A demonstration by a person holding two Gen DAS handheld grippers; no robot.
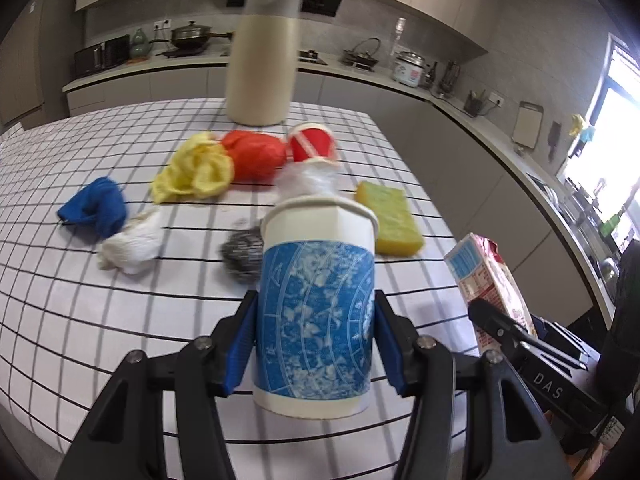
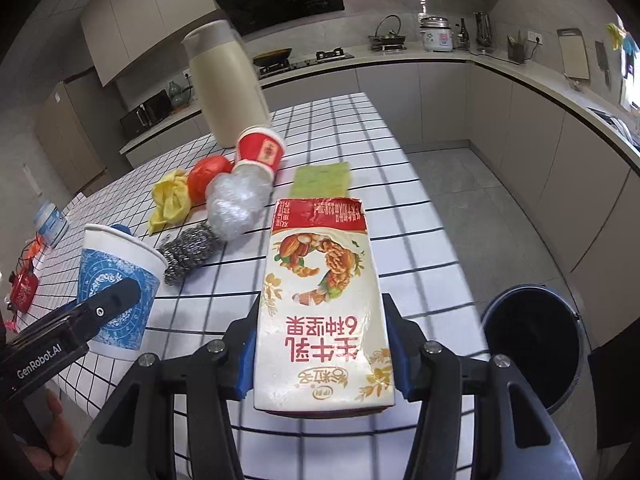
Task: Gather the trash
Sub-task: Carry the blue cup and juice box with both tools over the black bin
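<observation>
Two grippers are loaded: the left gripper point(image 1: 316, 340) is clamped on an upright paper cup point(image 1: 316, 304), the right gripper point(image 2: 324, 344) on a milk carton point(image 2: 324, 300) standing lengthwise between its pads. Beyond the table edge, the open bin point(image 2: 536, 344) sits low to the right, nearer the right hand; remaining litter lies farther across the table point(image 2: 400, 216).

Paper cup point(image 1: 316, 304) w/ matt blue print; milk carton point(image 2: 322, 304) glossy coated card. Behind the cup: steel-wool scourer point(image 1: 240, 254) rough metal, sponge point(image 1: 390, 218) coarse foam, crumpled plastic wrap point(image 2: 236, 206) shiny, checked tablecloth point(image 1: 120, 312) matt.
</observation>
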